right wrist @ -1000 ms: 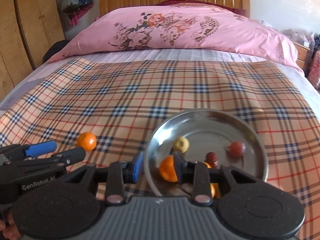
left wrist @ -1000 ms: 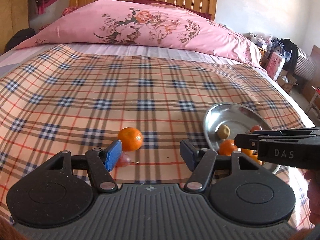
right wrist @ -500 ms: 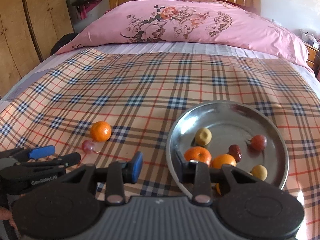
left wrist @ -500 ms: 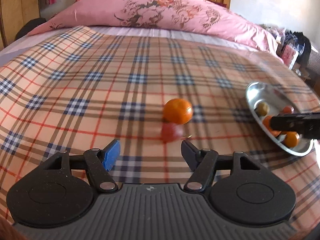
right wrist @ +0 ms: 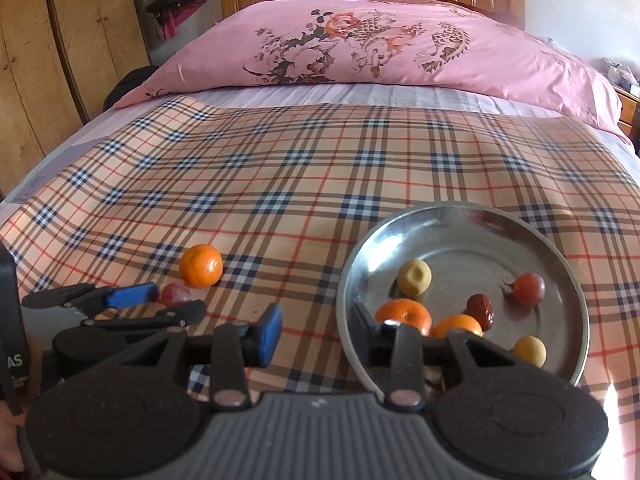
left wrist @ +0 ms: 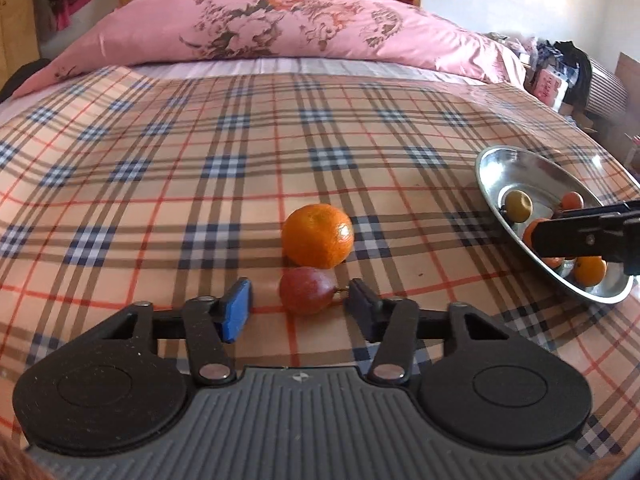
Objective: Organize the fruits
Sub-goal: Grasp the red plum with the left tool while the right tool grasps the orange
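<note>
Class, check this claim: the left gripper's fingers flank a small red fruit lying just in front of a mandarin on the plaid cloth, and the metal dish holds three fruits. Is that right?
Not quite. The metal dish holds six fruits, not three, as the right wrist view shows. The rest stands: the left gripper flanks the red fruit in front of the mandarin.

Ahead of my left gripper (left wrist: 298,304), a small red fruit (left wrist: 306,290) sits between the fingers, with a mandarin (left wrist: 318,236) just behind it, blocking the way forward. To the right, the steel plate (right wrist: 460,216) rim and my right gripper (right wrist: 316,330) stand in the way. To the left and far ahead, the plaid bedspread (left wrist: 160,168) lies bare up to the pink quilt (left wrist: 300,28).
</note>
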A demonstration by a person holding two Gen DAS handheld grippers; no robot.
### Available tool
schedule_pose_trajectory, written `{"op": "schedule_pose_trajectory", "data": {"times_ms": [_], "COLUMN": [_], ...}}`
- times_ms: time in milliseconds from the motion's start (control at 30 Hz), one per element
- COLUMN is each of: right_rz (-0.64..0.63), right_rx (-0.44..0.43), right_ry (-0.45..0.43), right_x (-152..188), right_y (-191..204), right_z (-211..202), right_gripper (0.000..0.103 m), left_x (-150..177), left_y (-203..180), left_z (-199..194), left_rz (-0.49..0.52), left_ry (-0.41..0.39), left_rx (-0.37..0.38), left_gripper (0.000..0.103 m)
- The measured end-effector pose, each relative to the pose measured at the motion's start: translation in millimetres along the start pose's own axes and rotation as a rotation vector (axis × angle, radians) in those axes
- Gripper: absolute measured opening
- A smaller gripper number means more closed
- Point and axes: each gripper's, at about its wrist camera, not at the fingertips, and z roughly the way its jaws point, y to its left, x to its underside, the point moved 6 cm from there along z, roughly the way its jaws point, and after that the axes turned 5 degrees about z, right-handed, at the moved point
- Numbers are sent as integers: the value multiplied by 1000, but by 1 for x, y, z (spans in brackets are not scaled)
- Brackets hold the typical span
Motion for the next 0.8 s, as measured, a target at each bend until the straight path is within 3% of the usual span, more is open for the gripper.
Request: {"op": "schedule_pose_trajectory", "data": {"times_ms": [33, 100, 367, 633, 800], "right_rz": [1, 1, -5, -50, -81], "right_rx": [0, 1, -9, -62, -118], "right_ry": [1, 2, 14, 60, 62], "right_x": [0, 1, 2, 4, 1], "right_y": [0, 1, 8, 35, 60], "right_z": [1, 2, 7, 26, 50], "right_gripper": [37, 37, 38, 42, 56], "left_x": [-1, -2, 5, 7, 9], "left_y": [-1, -3, 2, 36, 60], "left_z": [1, 2, -10, -28, -35], "left_rz": [5, 4, -30, -101, -144], "left_ry": [-3, -13, -38, -49, -47], "left_rx": [4, 16, 14, -73, -130], "left_gripper": [44, 38, 38, 38, 38]}}
